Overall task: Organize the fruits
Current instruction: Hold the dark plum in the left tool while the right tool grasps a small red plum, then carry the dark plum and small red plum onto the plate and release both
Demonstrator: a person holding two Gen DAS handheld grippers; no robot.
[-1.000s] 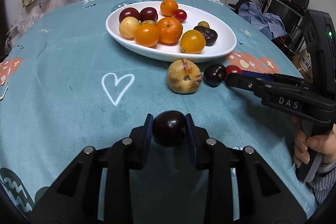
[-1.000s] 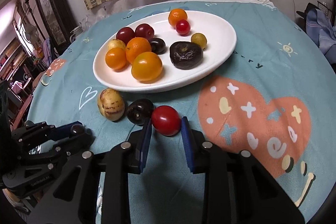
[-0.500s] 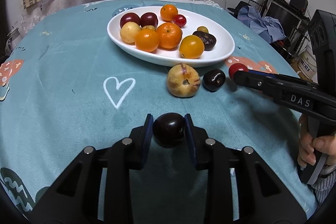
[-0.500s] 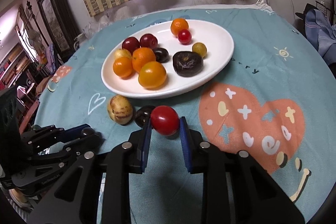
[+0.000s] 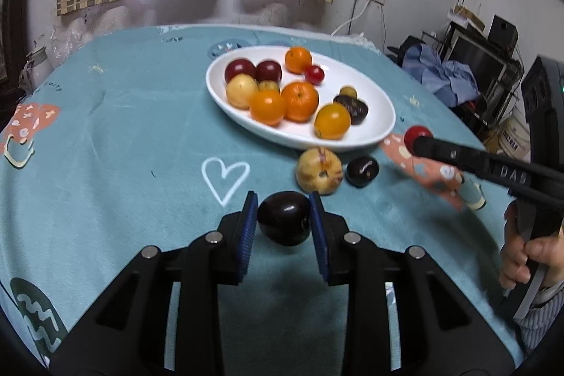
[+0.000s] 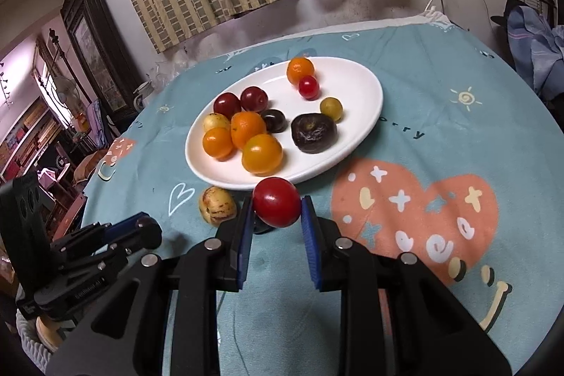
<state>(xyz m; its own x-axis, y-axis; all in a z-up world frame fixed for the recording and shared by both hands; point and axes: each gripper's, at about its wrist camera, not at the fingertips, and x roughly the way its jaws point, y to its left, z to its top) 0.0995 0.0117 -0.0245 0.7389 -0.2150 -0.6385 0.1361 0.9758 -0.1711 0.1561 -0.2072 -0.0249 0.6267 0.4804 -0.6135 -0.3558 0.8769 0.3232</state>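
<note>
both grippers tilt down over the tabletop (image 5: 105,136): left gripper (image 5: 283,224) pinching a dark plum (image 5: 283,217), right gripper (image 6: 276,217) pinching a red tomato (image 6: 276,207).

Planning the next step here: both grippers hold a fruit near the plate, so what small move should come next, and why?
Probably carry the right gripper forward over the white oval plate and release there. It is shut on the round red tomato, close to the plate's near rim, and bare plate shows on that side. The left gripper, shut on the dark purple plum, sits farther back and can follow.
</note>
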